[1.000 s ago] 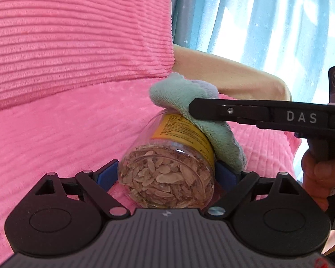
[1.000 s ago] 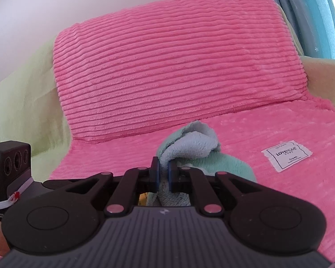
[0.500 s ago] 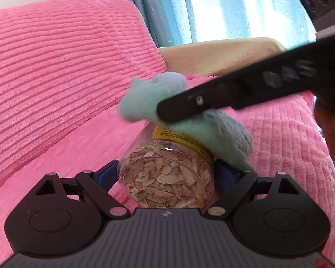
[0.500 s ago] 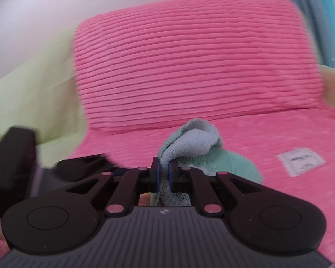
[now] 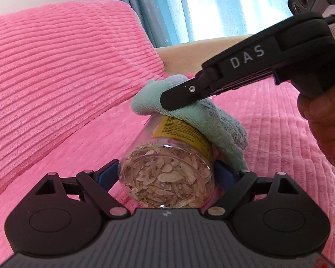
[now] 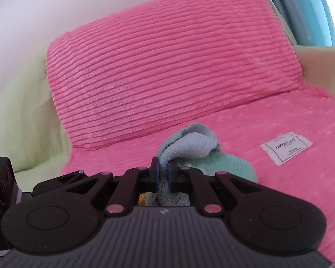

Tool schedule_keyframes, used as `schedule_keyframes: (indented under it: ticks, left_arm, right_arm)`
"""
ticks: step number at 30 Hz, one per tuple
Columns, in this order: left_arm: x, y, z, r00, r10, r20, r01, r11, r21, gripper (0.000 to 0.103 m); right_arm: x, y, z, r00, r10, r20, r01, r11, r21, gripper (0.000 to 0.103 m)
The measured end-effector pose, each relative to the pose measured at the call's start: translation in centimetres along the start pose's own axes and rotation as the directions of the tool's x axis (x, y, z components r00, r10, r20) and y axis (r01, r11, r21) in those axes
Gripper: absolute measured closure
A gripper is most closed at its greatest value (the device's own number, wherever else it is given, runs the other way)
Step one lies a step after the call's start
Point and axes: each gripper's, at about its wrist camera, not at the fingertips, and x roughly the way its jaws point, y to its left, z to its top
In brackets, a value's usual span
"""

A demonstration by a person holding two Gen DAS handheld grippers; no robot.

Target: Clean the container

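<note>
The left gripper (image 5: 167,174) clasped a clear jar (image 5: 167,178) of dried slices above the pink sofa seat (image 5: 268,122). The right gripper (image 6: 163,174), pinching a green cloth (image 5: 203,120), pressed it on the jar's label side: wiping was underway. Next, probably, turning the jar to reach unwiped sides.

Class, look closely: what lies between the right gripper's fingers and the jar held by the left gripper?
A green cloth, pinched in the right gripper, lies over the jar; the left wrist view shows it.
</note>
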Motion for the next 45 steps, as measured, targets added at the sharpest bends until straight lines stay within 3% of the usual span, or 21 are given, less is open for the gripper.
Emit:
schedule_keyframes:
  ticks: [3, 6, 9, 13, 16, 20, 24, 30, 33, 38, 42, 45]
  left_arm:
    - [-0.2, 1.3, 0.0, 0.999, -0.048, 0.001, 0.048, 0.994, -0.096, 0.013]
    - [-0.1, 3.1, -0.2, 0.994, -0.113, 0.005, 0.111, 0.966, -0.233, 0.012]
    - [0.1, 3.8, -0.6, 0.989, -0.145, 0.007, 0.141, 0.947, -0.288, 0.012]
    - [0.3, 3.9, -0.7, 0.988, -0.157, 0.009, 0.152, 0.942, -0.3, 0.014]
    - [0.3, 3.2, -0.5, 0.991, -0.135, 0.012, 0.134, 0.961, -0.243, 0.014]
    - [0.1, 1.2, -0.1, 0.997, -0.068, 0.021, 0.069, 0.995, -0.074, 0.014]
    - [0.1, -0.5, -0.1, 0.999, -0.03, 0.023, 0.028, 0.997, 0.073, 0.014]
    - [0.4, -0.5, 0.1, 0.999, -0.035, 0.015, 0.034, 0.996, 0.081, 0.014]
    - [0.4, -0.5, 0.0, 0.999, -0.035, 0.014, 0.034, 0.996, 0.079, 0.014]
    - [0.5, -0.6, 0.1, 0.999, -0.031, 0.014, 0.03, 0.996, 0.09, 0.014]
    - [0.7, -0.8, 0.0, 0.999, -0.035, -0.006, 0.035, 0.995, 0.093, 0.015]
    - [0.7, 0.0, 0.0, 0.998, -0.06, -0.013, 0.06, 0.998, 0.033, 0.015]
  right_arm:
    - [0.0, 0.4, 0.0, 1.0, -0.005, -0.002, 0.004, 1.0, -0.021, 0.098]
    - [-0.2, 0.3, 0.0, 1.0, -0.001, -0.003, 0.001, 1.0, -0.013, 0.098]
    - [-0.2, 0.3, 0.0, 1.0, -0.003, -0.005, 0.003, 1.0, -0.017, 0.098]
    - [-0.3, 0.4, 0.0, 1.0, -0.01, -0.008, 0.01, 1.0, -0.029, 0.098]
    - [-0.2, 0.6, 0.1, 1.0, -0.026, -0.009, 0.026, 0.999, -0.042, 0.098]
    - [-0.3, 1.0, 0.0, 0.998, -0.056, -0.008, 0.055, 0.995, -0.086, 0.098]
    - [-0.5, 2.0, -0.2, 0.999, -0.044, -0.011, 0.042, 0.988, -0.146, 0.097]
    - [-1.0, 4.5, -1.1, 0.998, 0.058, -0.039, -0.066, 0.972, -0.225, 0.097]
    - [-0.9, 4.8, -0.9, 0.998, 0.053, -0.041, -0.062, 0.965, -0.256, 0.097]
    - [-0.2, 2.9, -0.3, 0.995, -0.095, 0.01, 0.095, 0.974, -0.204, 0.098]
    - [-0.2, 2.2, -0.1, 0.994, -0.109, 0.014, 0.11, 0.98, -0.168, 0.098]
    - [-0.1, 2.6, -0.1, 0.993, -0.118, 0.017, 0.119, 0.974, -0.192, 0.098]
